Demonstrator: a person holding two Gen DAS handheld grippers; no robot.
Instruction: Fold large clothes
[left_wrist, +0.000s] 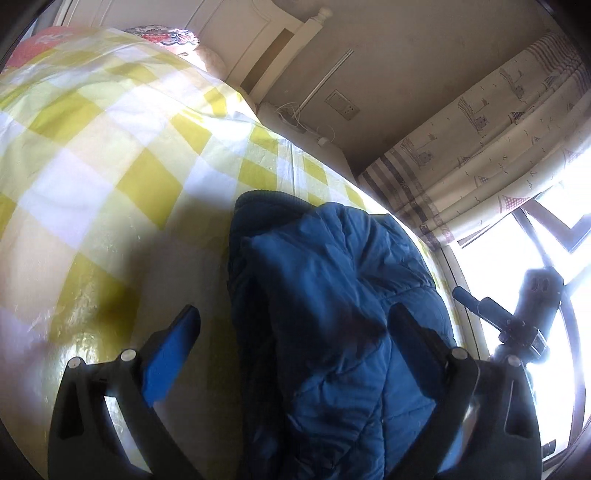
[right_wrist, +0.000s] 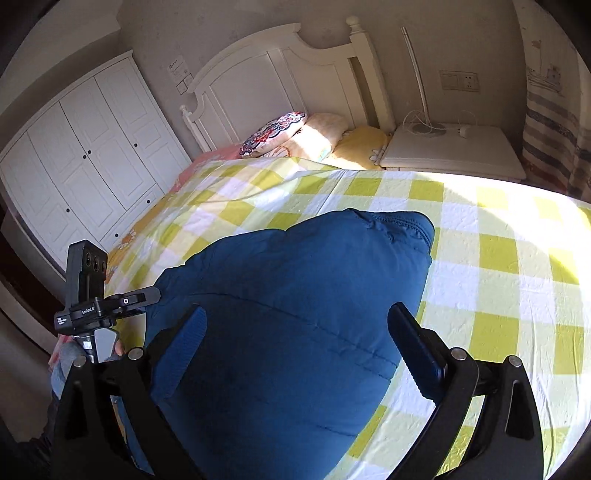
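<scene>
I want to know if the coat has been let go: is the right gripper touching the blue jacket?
Apart. In the right wrist view the right gripper stands wide open, both fingers clear above the blue jacket lying on the checked bedspread.

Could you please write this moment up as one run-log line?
garment: blue padded jacket bundled on checked bedspread | left gripper: open, over jacket | right gripper: open, over jacket

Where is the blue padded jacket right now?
In both wrist views the blue padded jacket lies bundled on the yellow-checked bedspread, at the near part of the bed, far from the pillows.
</scene>
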